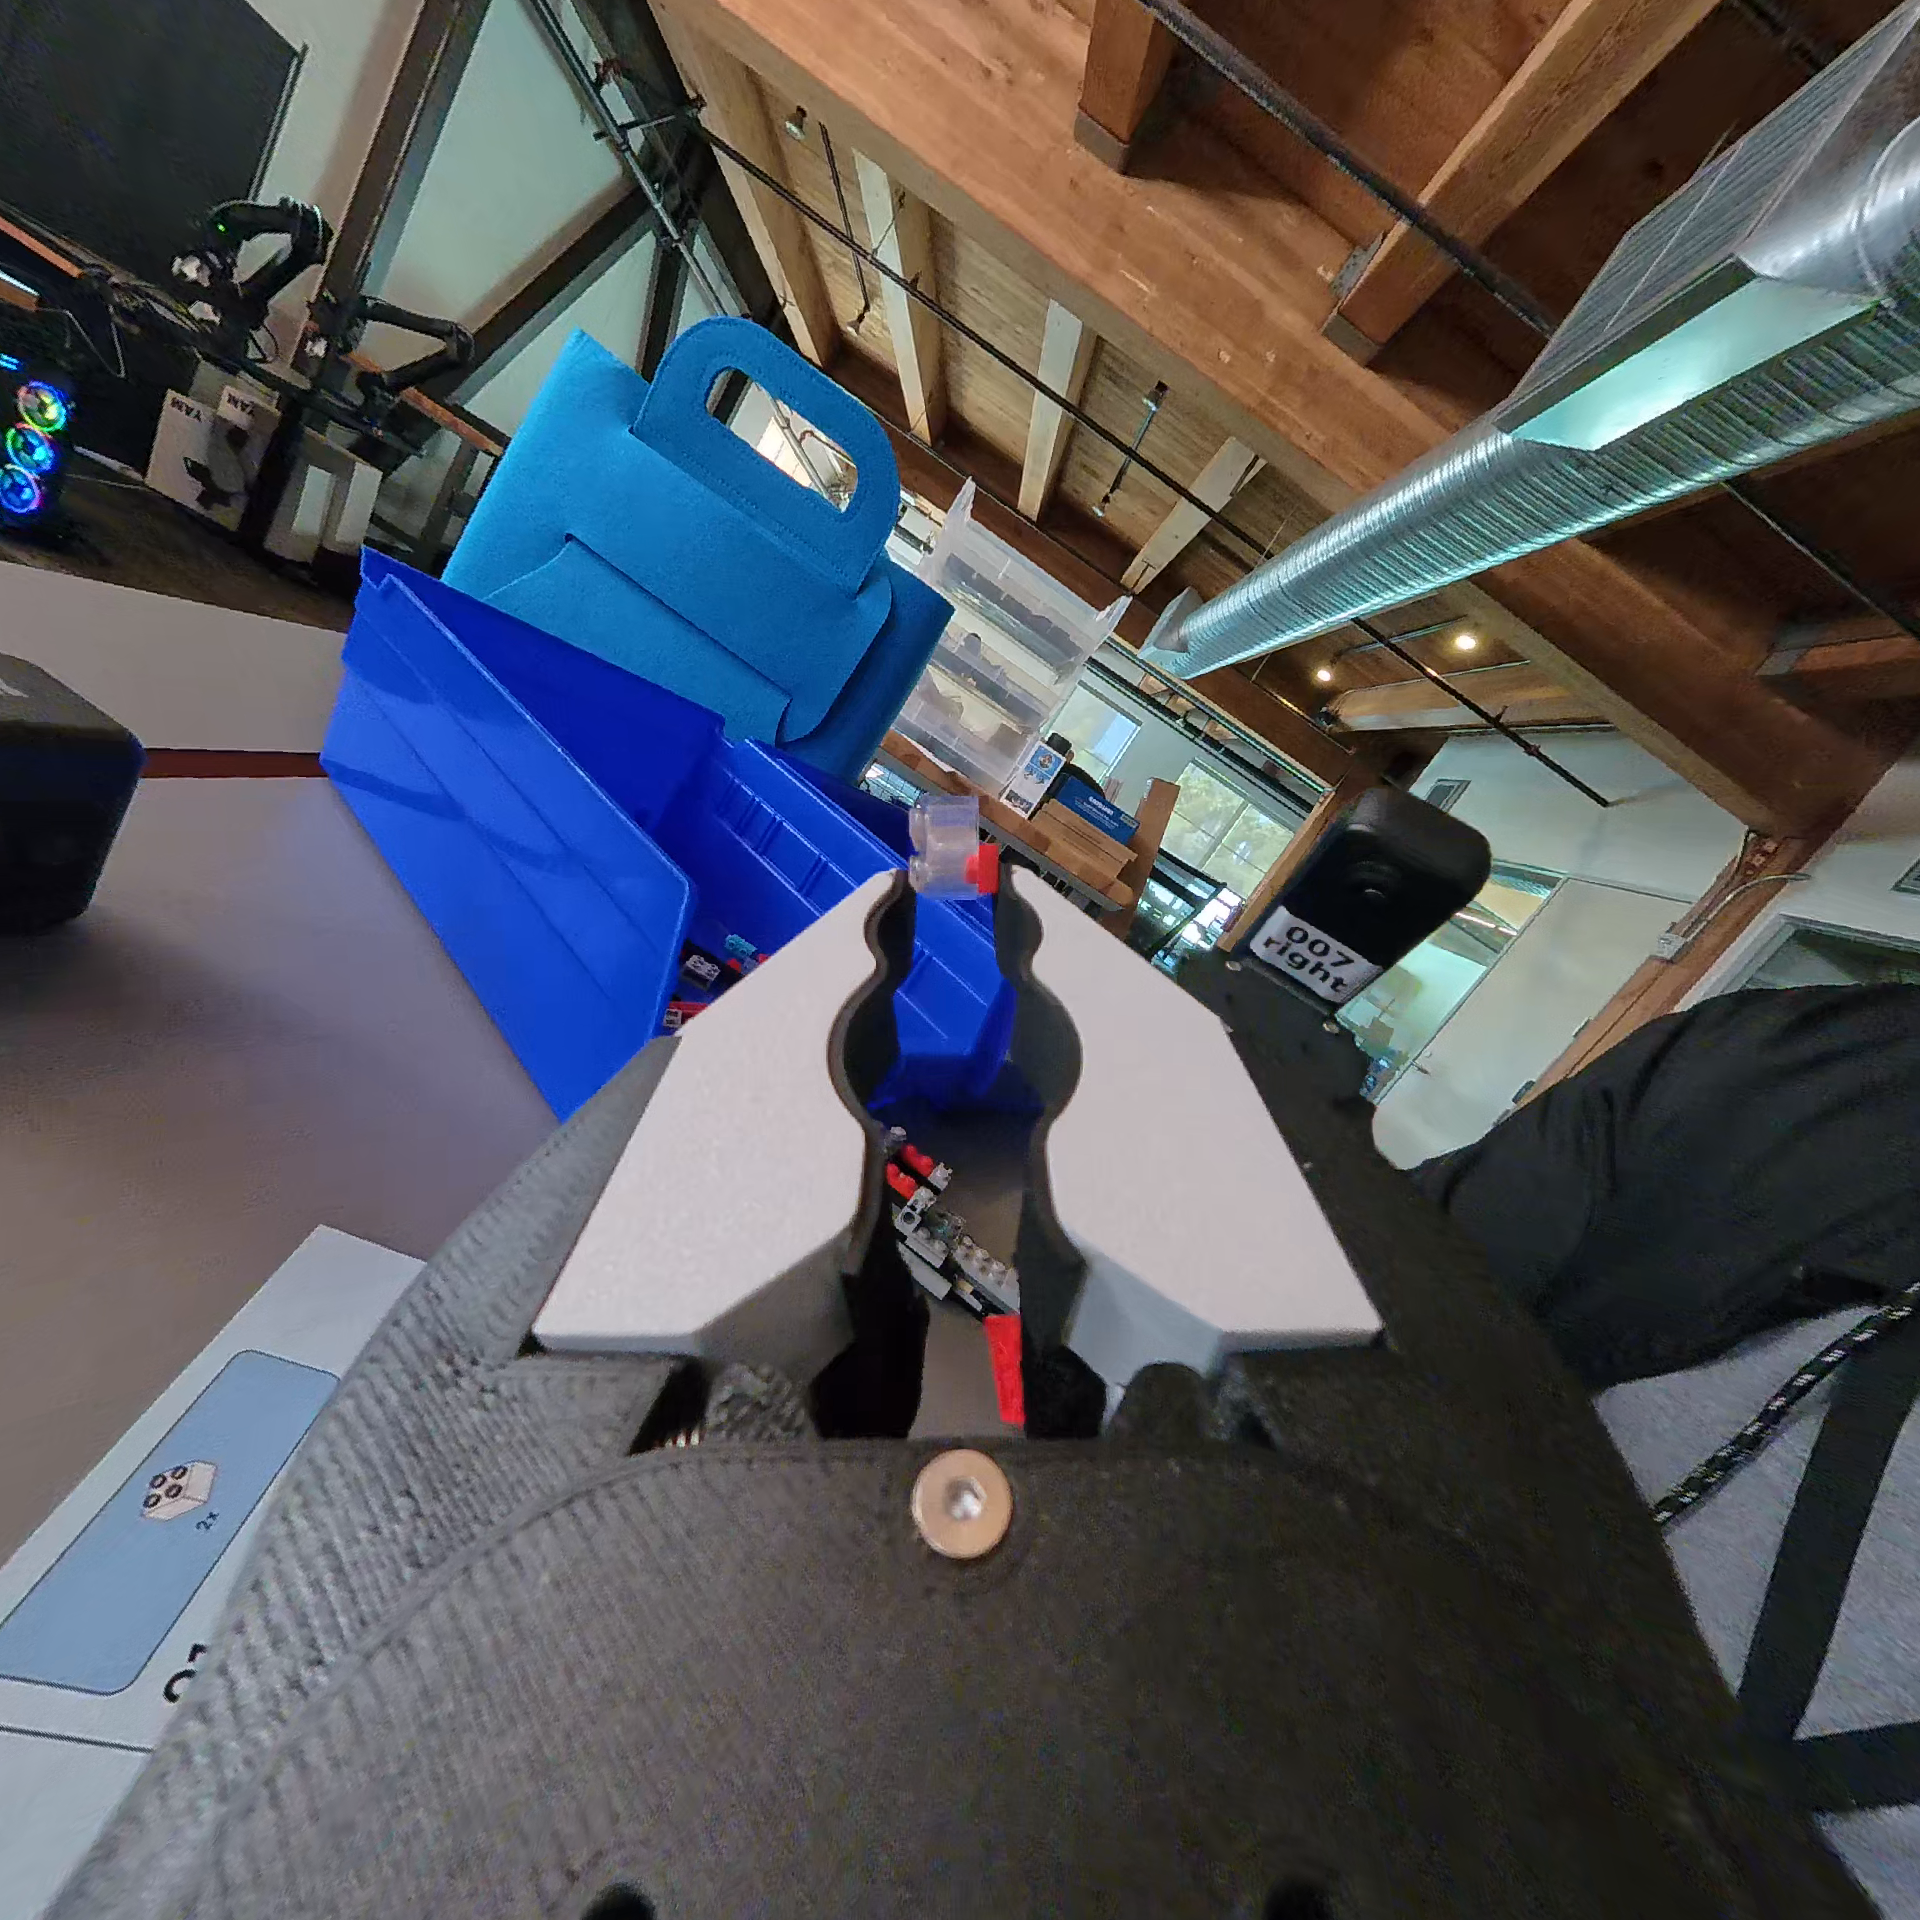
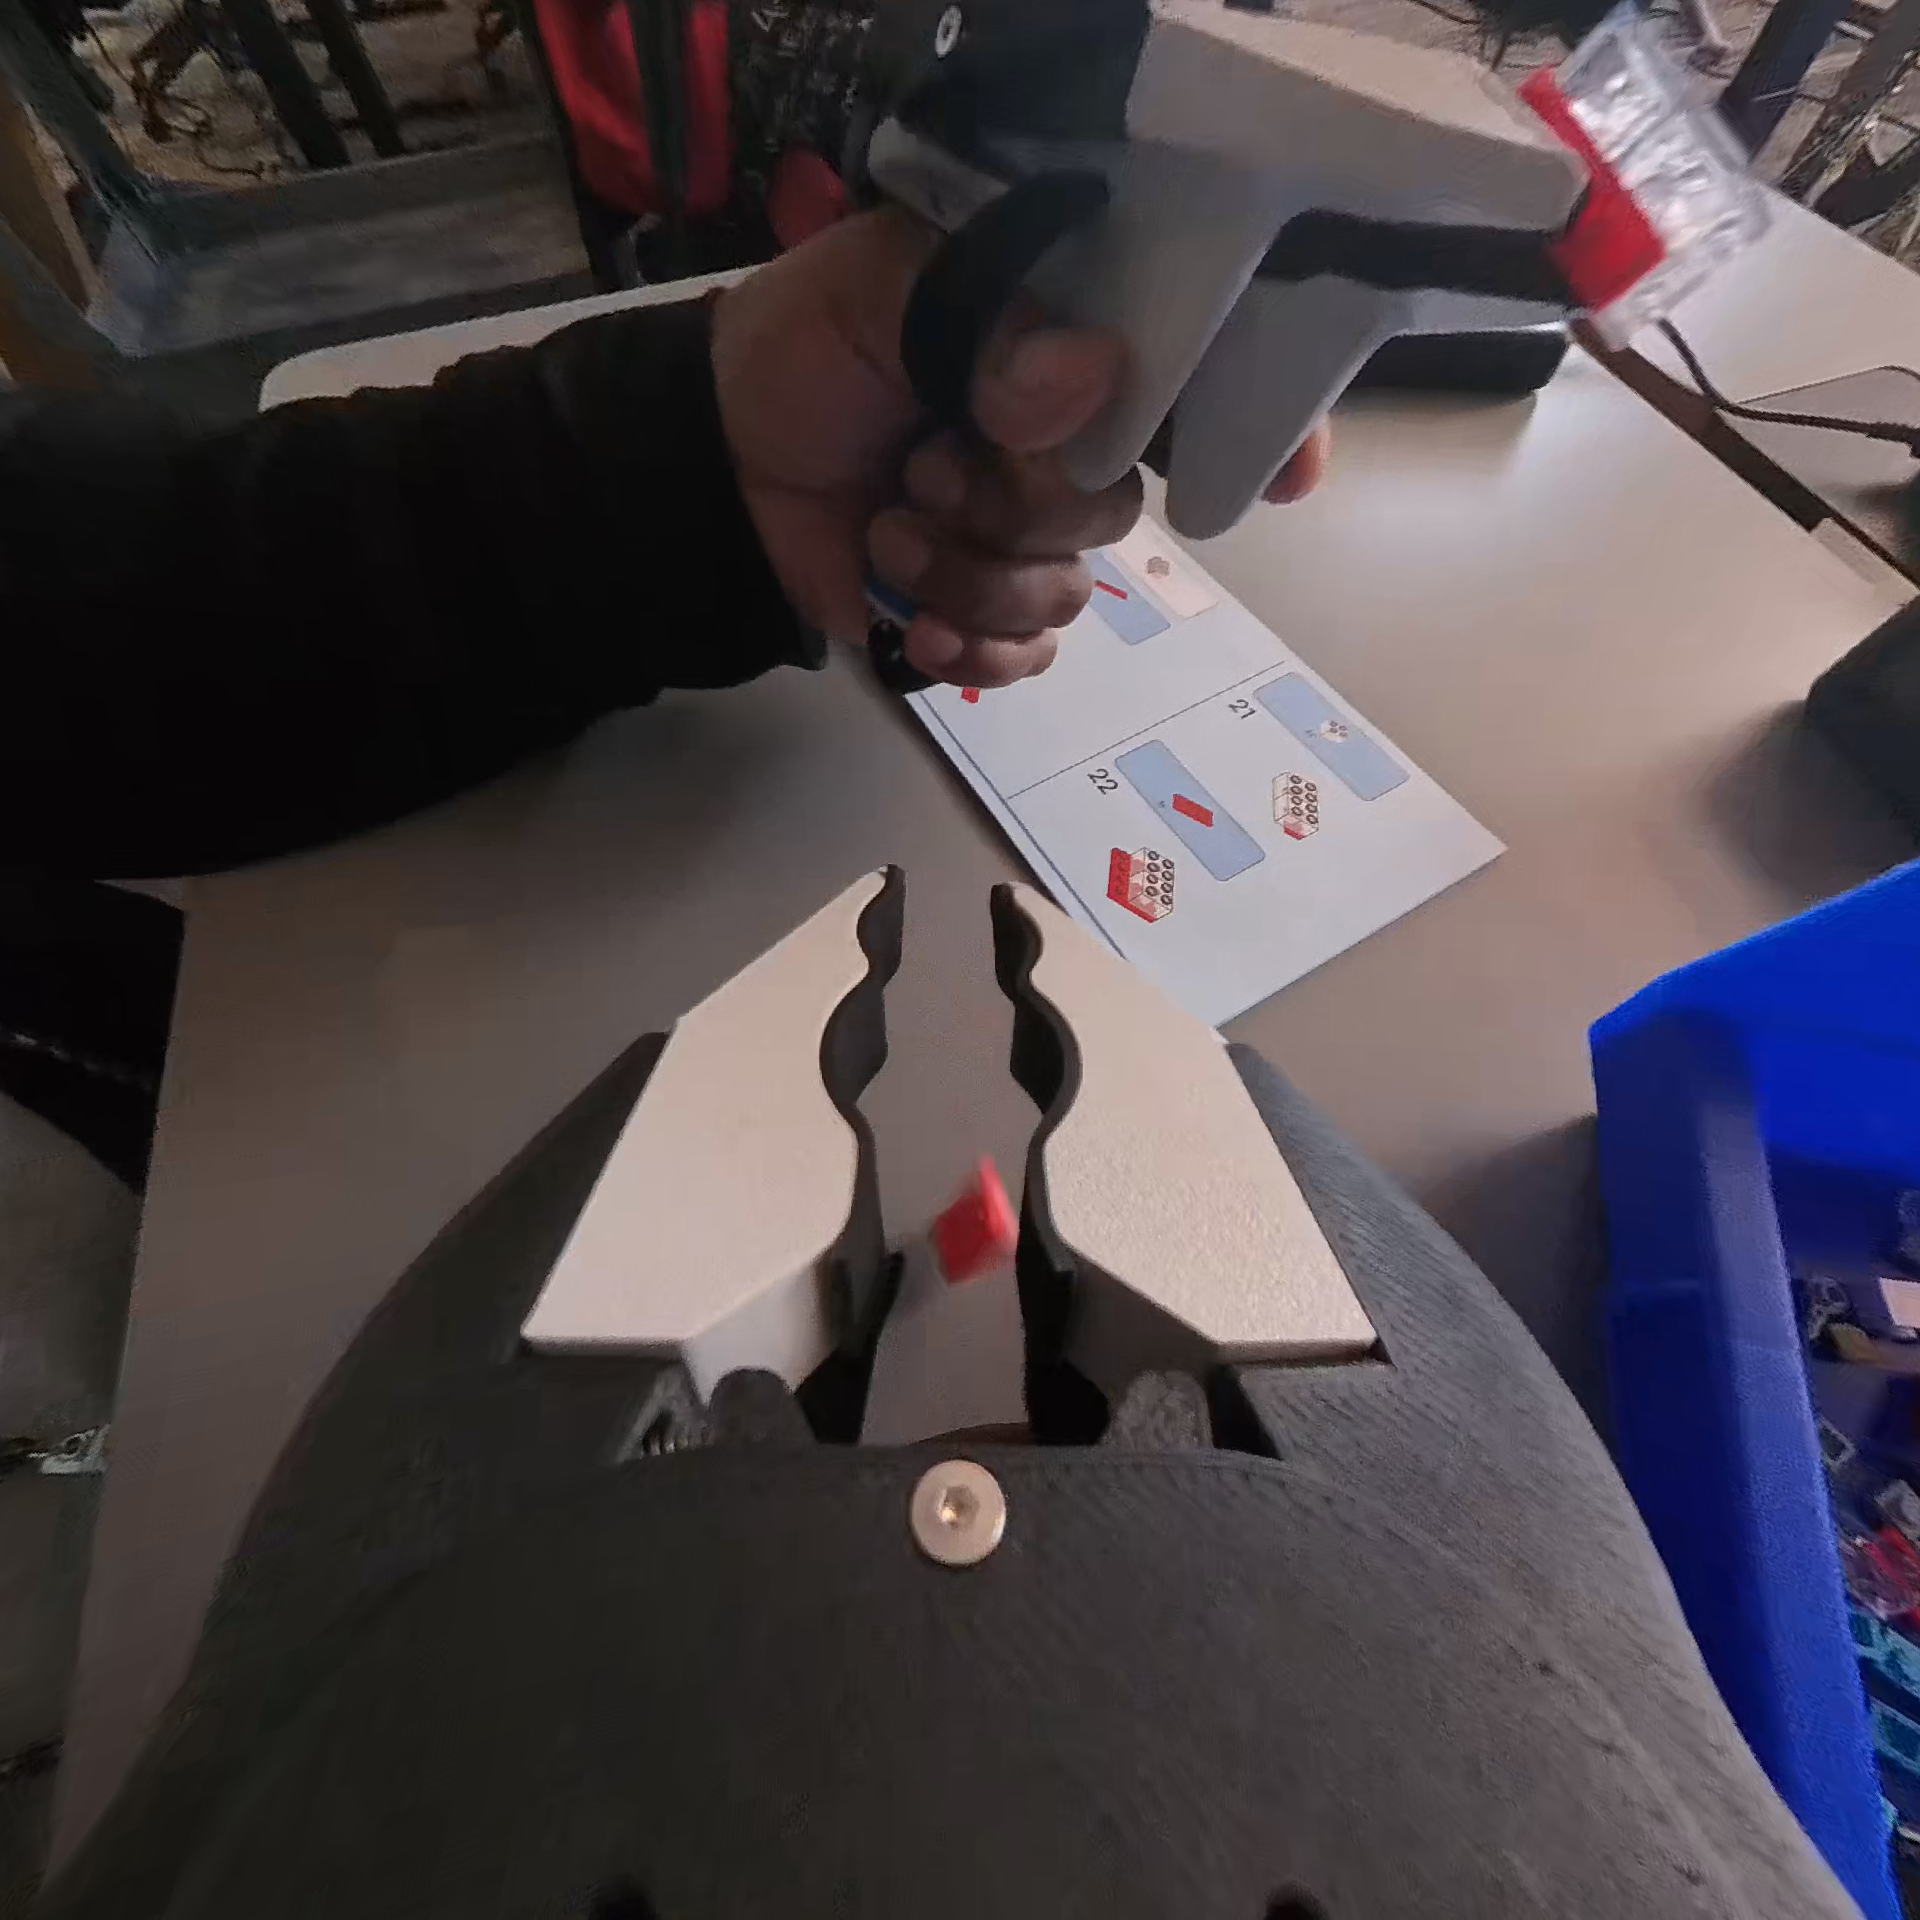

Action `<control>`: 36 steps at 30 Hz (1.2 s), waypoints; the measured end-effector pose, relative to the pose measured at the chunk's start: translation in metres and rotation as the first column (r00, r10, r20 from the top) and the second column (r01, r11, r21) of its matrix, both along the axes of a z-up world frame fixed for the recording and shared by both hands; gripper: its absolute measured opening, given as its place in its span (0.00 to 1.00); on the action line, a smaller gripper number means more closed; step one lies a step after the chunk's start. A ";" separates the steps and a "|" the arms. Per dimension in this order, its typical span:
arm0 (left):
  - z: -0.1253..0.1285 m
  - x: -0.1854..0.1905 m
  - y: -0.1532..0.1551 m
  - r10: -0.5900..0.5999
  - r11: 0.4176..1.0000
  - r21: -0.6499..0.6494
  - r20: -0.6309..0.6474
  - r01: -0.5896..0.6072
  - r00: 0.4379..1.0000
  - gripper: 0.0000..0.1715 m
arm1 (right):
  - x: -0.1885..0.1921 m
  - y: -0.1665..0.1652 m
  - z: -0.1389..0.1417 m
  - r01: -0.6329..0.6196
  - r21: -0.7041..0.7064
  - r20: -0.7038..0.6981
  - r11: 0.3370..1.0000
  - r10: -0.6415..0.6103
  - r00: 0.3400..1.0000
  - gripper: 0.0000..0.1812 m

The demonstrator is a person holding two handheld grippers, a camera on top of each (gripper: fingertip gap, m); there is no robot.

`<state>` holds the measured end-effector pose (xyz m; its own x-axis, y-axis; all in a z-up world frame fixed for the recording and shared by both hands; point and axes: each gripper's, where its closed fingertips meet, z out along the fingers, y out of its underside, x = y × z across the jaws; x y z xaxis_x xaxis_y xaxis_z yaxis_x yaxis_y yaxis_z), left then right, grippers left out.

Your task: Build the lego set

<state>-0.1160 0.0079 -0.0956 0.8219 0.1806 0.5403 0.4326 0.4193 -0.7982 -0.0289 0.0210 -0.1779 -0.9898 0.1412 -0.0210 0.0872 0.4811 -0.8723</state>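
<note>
My left gripper [image 1: 951, 883] is shut on a small clear brick assembly with a red piece [image 1: 948, 844], held at the fingertips and raised off the table. It also shows in the right wrist view [image 2: 1590, 244], held by a hand [image 2: 883, 436], with the clear and red assembly [image 2: 1642, 177] at its tip. My right gripper [image 2: 945, 899] is low over the table, its jaws a little apart with nothing at the tips. A blurred red plate [image 2: 975, 1231] shows deep in the gap between its fingers; I cannot tell whether it lies on the table.
An open instruction booklet [image 2: 1195, 790] lies on the grey table [image 2: 520, 1039]. A blue parts bin [image 2: 1745, 1247] stands at the right. In the left wrist view, blue bins [image 1: 499, 831] and a blue felt bag [image 1: 707, 582] stand ahead, and a black box [image 1: 52, 810] sits at the left.
</note>
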 end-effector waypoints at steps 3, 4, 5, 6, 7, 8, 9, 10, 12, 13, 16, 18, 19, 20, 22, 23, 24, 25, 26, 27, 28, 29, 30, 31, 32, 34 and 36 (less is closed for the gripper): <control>0.000 0.000 -0.001 0.001 1.000 0.001 0.002 -0.001 1.000 0.08 | -0.006 0.005 -0.001 0.011 0.007 0.007 1.000 -0.011 1.000 0.10; 0.000 0.000 -0.001 0.001 1.000 0.002 0.002 -0.001 1.000 0.08 | -0.008 0.007 -0.002 0.017 0.010 0.016 1.000 -0.017 1.000 0.10; 0.000 0.000 -0.001 0.001 1.000 0.003 0.001 -0.001 1.000 0.08 | -0.011 0.010 -0.003 0.027 0.012 0.021 1.000 -0.027 0.999 0.11; 0.000 0.000 0.000 0.000 1.000 0.002 0.001 0.000 1.000 0.08 | -0.015 0.014 -0.002 0.038 0.016 0.021 0.999 -0.039 0.999 0.11; 0.000 0.000 0.000 0.000 1.000 0.000 0.000 0.000 1.000 0.08 | -0.019 0.020 0.000 0.048 0.023 0.019 0.999 -0.048 0.999 0.11; 0.000 0.000 0.000 -0.001 1.000 -0.001 0.000 0.001 1.000 0.08 | -0.022 0.028 0.000 0.049 0.034 0.026 0.998 -0.050 0.998 0.12; 0.000 0.000 0.000 -0.001 1.000 -0.002 0.000 0.001 1.000 0.08 | -0.022 0.035 -0.001 0.042 0.048 0.043 0.998 -0.044 0.998 0.12; 0.000 0.000 0.000 0.000 1.000 -0.001 0.000 0.000 1.000 0.08 | -0.020 0.043 -0.004 0.025 0.067 0.056 0.997 -0.029 0.998 0.12; 0.000 0.000 -0.001 -0.002 1.000 0.000 0.002 0.002 1.000 0.08 | -0.015 0.055 -0.018 -0.012 0.144 0.039 0.989 0.007 0.999 0.12; 0.001 0.000 -0.001 -0.003 1.000 0.002 0.002 0.003 1.000 0.08 | -0.013 0.061 -0.029 -0.029 0.204 0.020 0.979 0.025 0.999 0.12; 0.000 0.000 0.000 -0.004 1.000 -0.001 0.002 0.004 1.000 0.08 | -0.009 0.071 -0.053 -0.065 0.338 -0.017 0.939 0.075 0.997 0.16; -0.001 0.000 0.001 -0.006 1.000 -0.003 0.003 0.006 1.000 0.08 | -0.003 0.072 -0.060 -0.097 0.387 -0.023 0.917 0.114 0.993 0.19; -0.001 0.000 0.001 -0.006 1.000 -0.004 0.003 0.006 1.000 0.08 | -0.001 0.073 -0.063 -0.106 0.411 -0.033 0.906 0.130 0.991 0.21; -0.001 0.001 0.001 -0.006 1.000 -0.004 0.002 0.006 1.000 0.08 | 0.000 0.074 -0.067 -0.107 0.435 -0.045 0.894 0.140 0.989 0.22; 0.000 0.001 0.001 -0.005 1.000 -0.004 -0.002 0.005 1.000 0.08 | -0.001 0.078 -0.074 -0.102 0.482 -0.074 0.870 0.156 0.985 0.23; 0.000 0.001 0.001 -0.004 1.000 -0.003 -0.002 0.004 1.000 0.08 | -0.001 0.079 -0.076 -0.107 0.494 -0.090 0.863 0.173 0.981 0.22; 0.001 0.001 0.000 -0.004 1.000 -0.002 -0.002 0.004 1.000 0.08 | 0.000 0.077 -0.077 -0.118 0.492 -0.103 0.863 0.192 0.976 0.20; 0.001 0.001 0.000 -0.004 1.000 0.000 -0.001 0.004 1.000 0.08 | 0.002 0.076 -0.077 -0.128 0.495 -0.112 0.859 0.209 0.971 0.19; 0.001 0.001 0.001 -0.005 1.000 0.000 -0.001 0.005 1.000 0.08 | 0.002 0.075 -0.077 -0.134 0.497 -0.121 0.857 0.222 0.967 0.17; 0.001 0.001 0.001 -0.007 1.000 0.000 -0.001 0.007 1.000 0.08 | 0.003 0.074 -0.078 -0.142 0.498 -0.125 0.855 0.233 0.964 0.15; 0.001 0.002 0.002 -0.008 1.000 -0.001 -0.001 0.008 1.000 0.08 | 0.004 0.072 -0.078 -0.147 0.496 -0.126 0.856 0.239 0.963 0.12; 0.001 0.002 0.002 -0.010 1.000 -0.001 -0.002 0.010 1.000 0.08 | 0.004 0.070 -0.079 -0.148 0.491 -0.125 0.859 0.238 0.963 0.09; 0.001 0.002 0.003 -0.011 1.000 -0.001 -0.003 0.011 1.000 0.08 | 0.003 0.068 -0.079 -0.147 0.487 -0.125 0.861 0.235 0.964 0.09; 0.002 0.003 0.003 -0.011 1.000 -0.001 -0.005 0.011 1.000 0.08 | 0.003 0.066 -0.078 -0.146 0.484 -0.129 0.863 0.235 0.963 0.09; 0.003 0.003 0.003 -0.010 1.000 0.000 -0.007 0.010 1.000 0.08 | 0.002 0.064 -0.077 -0.142 0.477 -0.136 0.867 0.233 0.963 0.06; 0.004 0.003 0.001 -0.007 1.000 0.002 -0.010 0.007 1.000 0.08 | 0.002 0.056 -0.069 -0.138 0.424 -0.143 0.895 0.217 0.966 0.03; 0.006 0.003 0.000 -0.003 1.000 0.007 -0.012 0.003 1.000 0.08 | 0.000 0.044 -0.053 -0.127 0.326 -0.158 0.937 0.186 0.970 0.03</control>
<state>-0.1131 0.0076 -0.0900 0.8291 0.1741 0.5313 0.4239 0.4240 -0.8004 -0.0294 0.0651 -0.2311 -0.9821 -0.0455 0.1826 -0.1582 0.7251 -0.6702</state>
